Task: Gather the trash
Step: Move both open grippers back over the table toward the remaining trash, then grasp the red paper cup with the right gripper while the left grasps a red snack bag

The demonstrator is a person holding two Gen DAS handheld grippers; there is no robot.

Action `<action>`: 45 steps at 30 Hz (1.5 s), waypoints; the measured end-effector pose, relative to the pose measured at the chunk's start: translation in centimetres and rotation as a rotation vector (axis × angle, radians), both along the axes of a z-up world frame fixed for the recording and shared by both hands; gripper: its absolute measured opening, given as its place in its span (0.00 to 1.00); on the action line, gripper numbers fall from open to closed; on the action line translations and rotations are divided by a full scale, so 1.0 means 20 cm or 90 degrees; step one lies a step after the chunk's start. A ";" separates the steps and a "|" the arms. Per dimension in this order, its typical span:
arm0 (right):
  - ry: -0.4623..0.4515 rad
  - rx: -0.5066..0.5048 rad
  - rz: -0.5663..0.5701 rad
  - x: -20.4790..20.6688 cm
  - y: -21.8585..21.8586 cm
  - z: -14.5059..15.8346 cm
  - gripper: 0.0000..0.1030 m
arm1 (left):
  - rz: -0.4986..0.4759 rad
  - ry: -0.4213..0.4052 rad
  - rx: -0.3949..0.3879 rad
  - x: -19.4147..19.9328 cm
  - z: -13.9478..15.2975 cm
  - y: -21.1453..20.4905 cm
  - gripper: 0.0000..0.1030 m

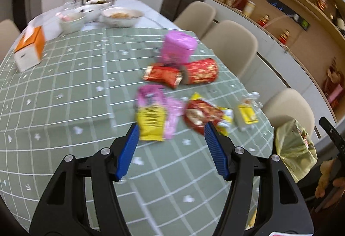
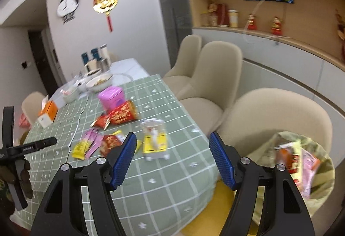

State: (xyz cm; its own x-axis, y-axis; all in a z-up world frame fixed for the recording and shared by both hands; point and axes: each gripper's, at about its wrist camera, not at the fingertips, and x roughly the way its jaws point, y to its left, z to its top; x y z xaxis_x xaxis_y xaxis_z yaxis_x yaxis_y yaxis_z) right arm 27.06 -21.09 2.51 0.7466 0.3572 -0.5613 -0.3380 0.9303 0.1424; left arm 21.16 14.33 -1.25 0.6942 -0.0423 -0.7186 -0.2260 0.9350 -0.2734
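Trash lies scattered on the green checked tablecloth (image 1: 64, 89). In the left wrist view I see a yellow and pink wrapper (image 1: 151, 121), a red snack packet (image 1: 199, 116), a red wrapper (image 1: 162, 73), a red paper cup (image 1: 201, 73) on its side and a small clear packet with a yellow label (image 1: 245, 113). My left gripper (image 1: 171, 126) hangs open above the cloth just short of the wrappers, with nothing between its pads. My right gripper (image 2: 172, 135) is open and empty near the table's right edge, with the clear packet (image 2: 154, 142) just beyond it. A yellowish trash bag (image 2: 319, 173) holding wrappers sits at the lower right.
A pink canister (image 1: 179, 48) stands behind the red cup. Bowls (image 1: 121, 17) and an orange and white box (image 1: 30, 48) occupy the far end. Beige chairs (image 2: 217, 67) line the right side of the table below wall shelves. A gloved hand (image 2: 23, 180) holds the left gripper's handle.
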 end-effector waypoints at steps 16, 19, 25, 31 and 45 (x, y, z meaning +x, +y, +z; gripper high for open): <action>0.078 -0.090 0.007 0.09 0.35 -0.21 0.64 | -0.181 -0.027 0.033 0.67 -0.16 0.23 0.58; 0.091 -0.097 0.007 0.11 0.35 -0.26 0.64 | -0.229 -0.015 0.043 0.89 -0.23 0.27 0.60; 0.088 -0.071 0.078 0.21 0.42 -0.27 0.64 | -0.264 0.038 0.031 1.17 -0.41 0.32 0.60; 0.078 -0.078 0.132 0.52 0.69 -0.24 0.64 | -0.294 0.074 -0.090 1.00 -0.43 0.32 0.60; 0.210 -0.042 0.203 1.21 1.18 -0.47 0.49 | -0.286 0.030 -0.075 0.84 -0.33 0.45 0.60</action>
State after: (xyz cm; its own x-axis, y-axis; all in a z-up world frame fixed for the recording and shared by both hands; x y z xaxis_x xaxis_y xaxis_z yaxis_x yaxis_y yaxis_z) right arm 51.34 2.48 -6.93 0.3831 0.4962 -0.7791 -0.5554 0.7977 0.2349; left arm 38.01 23.38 -7.82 0.5553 -0.4153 -0.7205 0.1802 0.9059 -0.3832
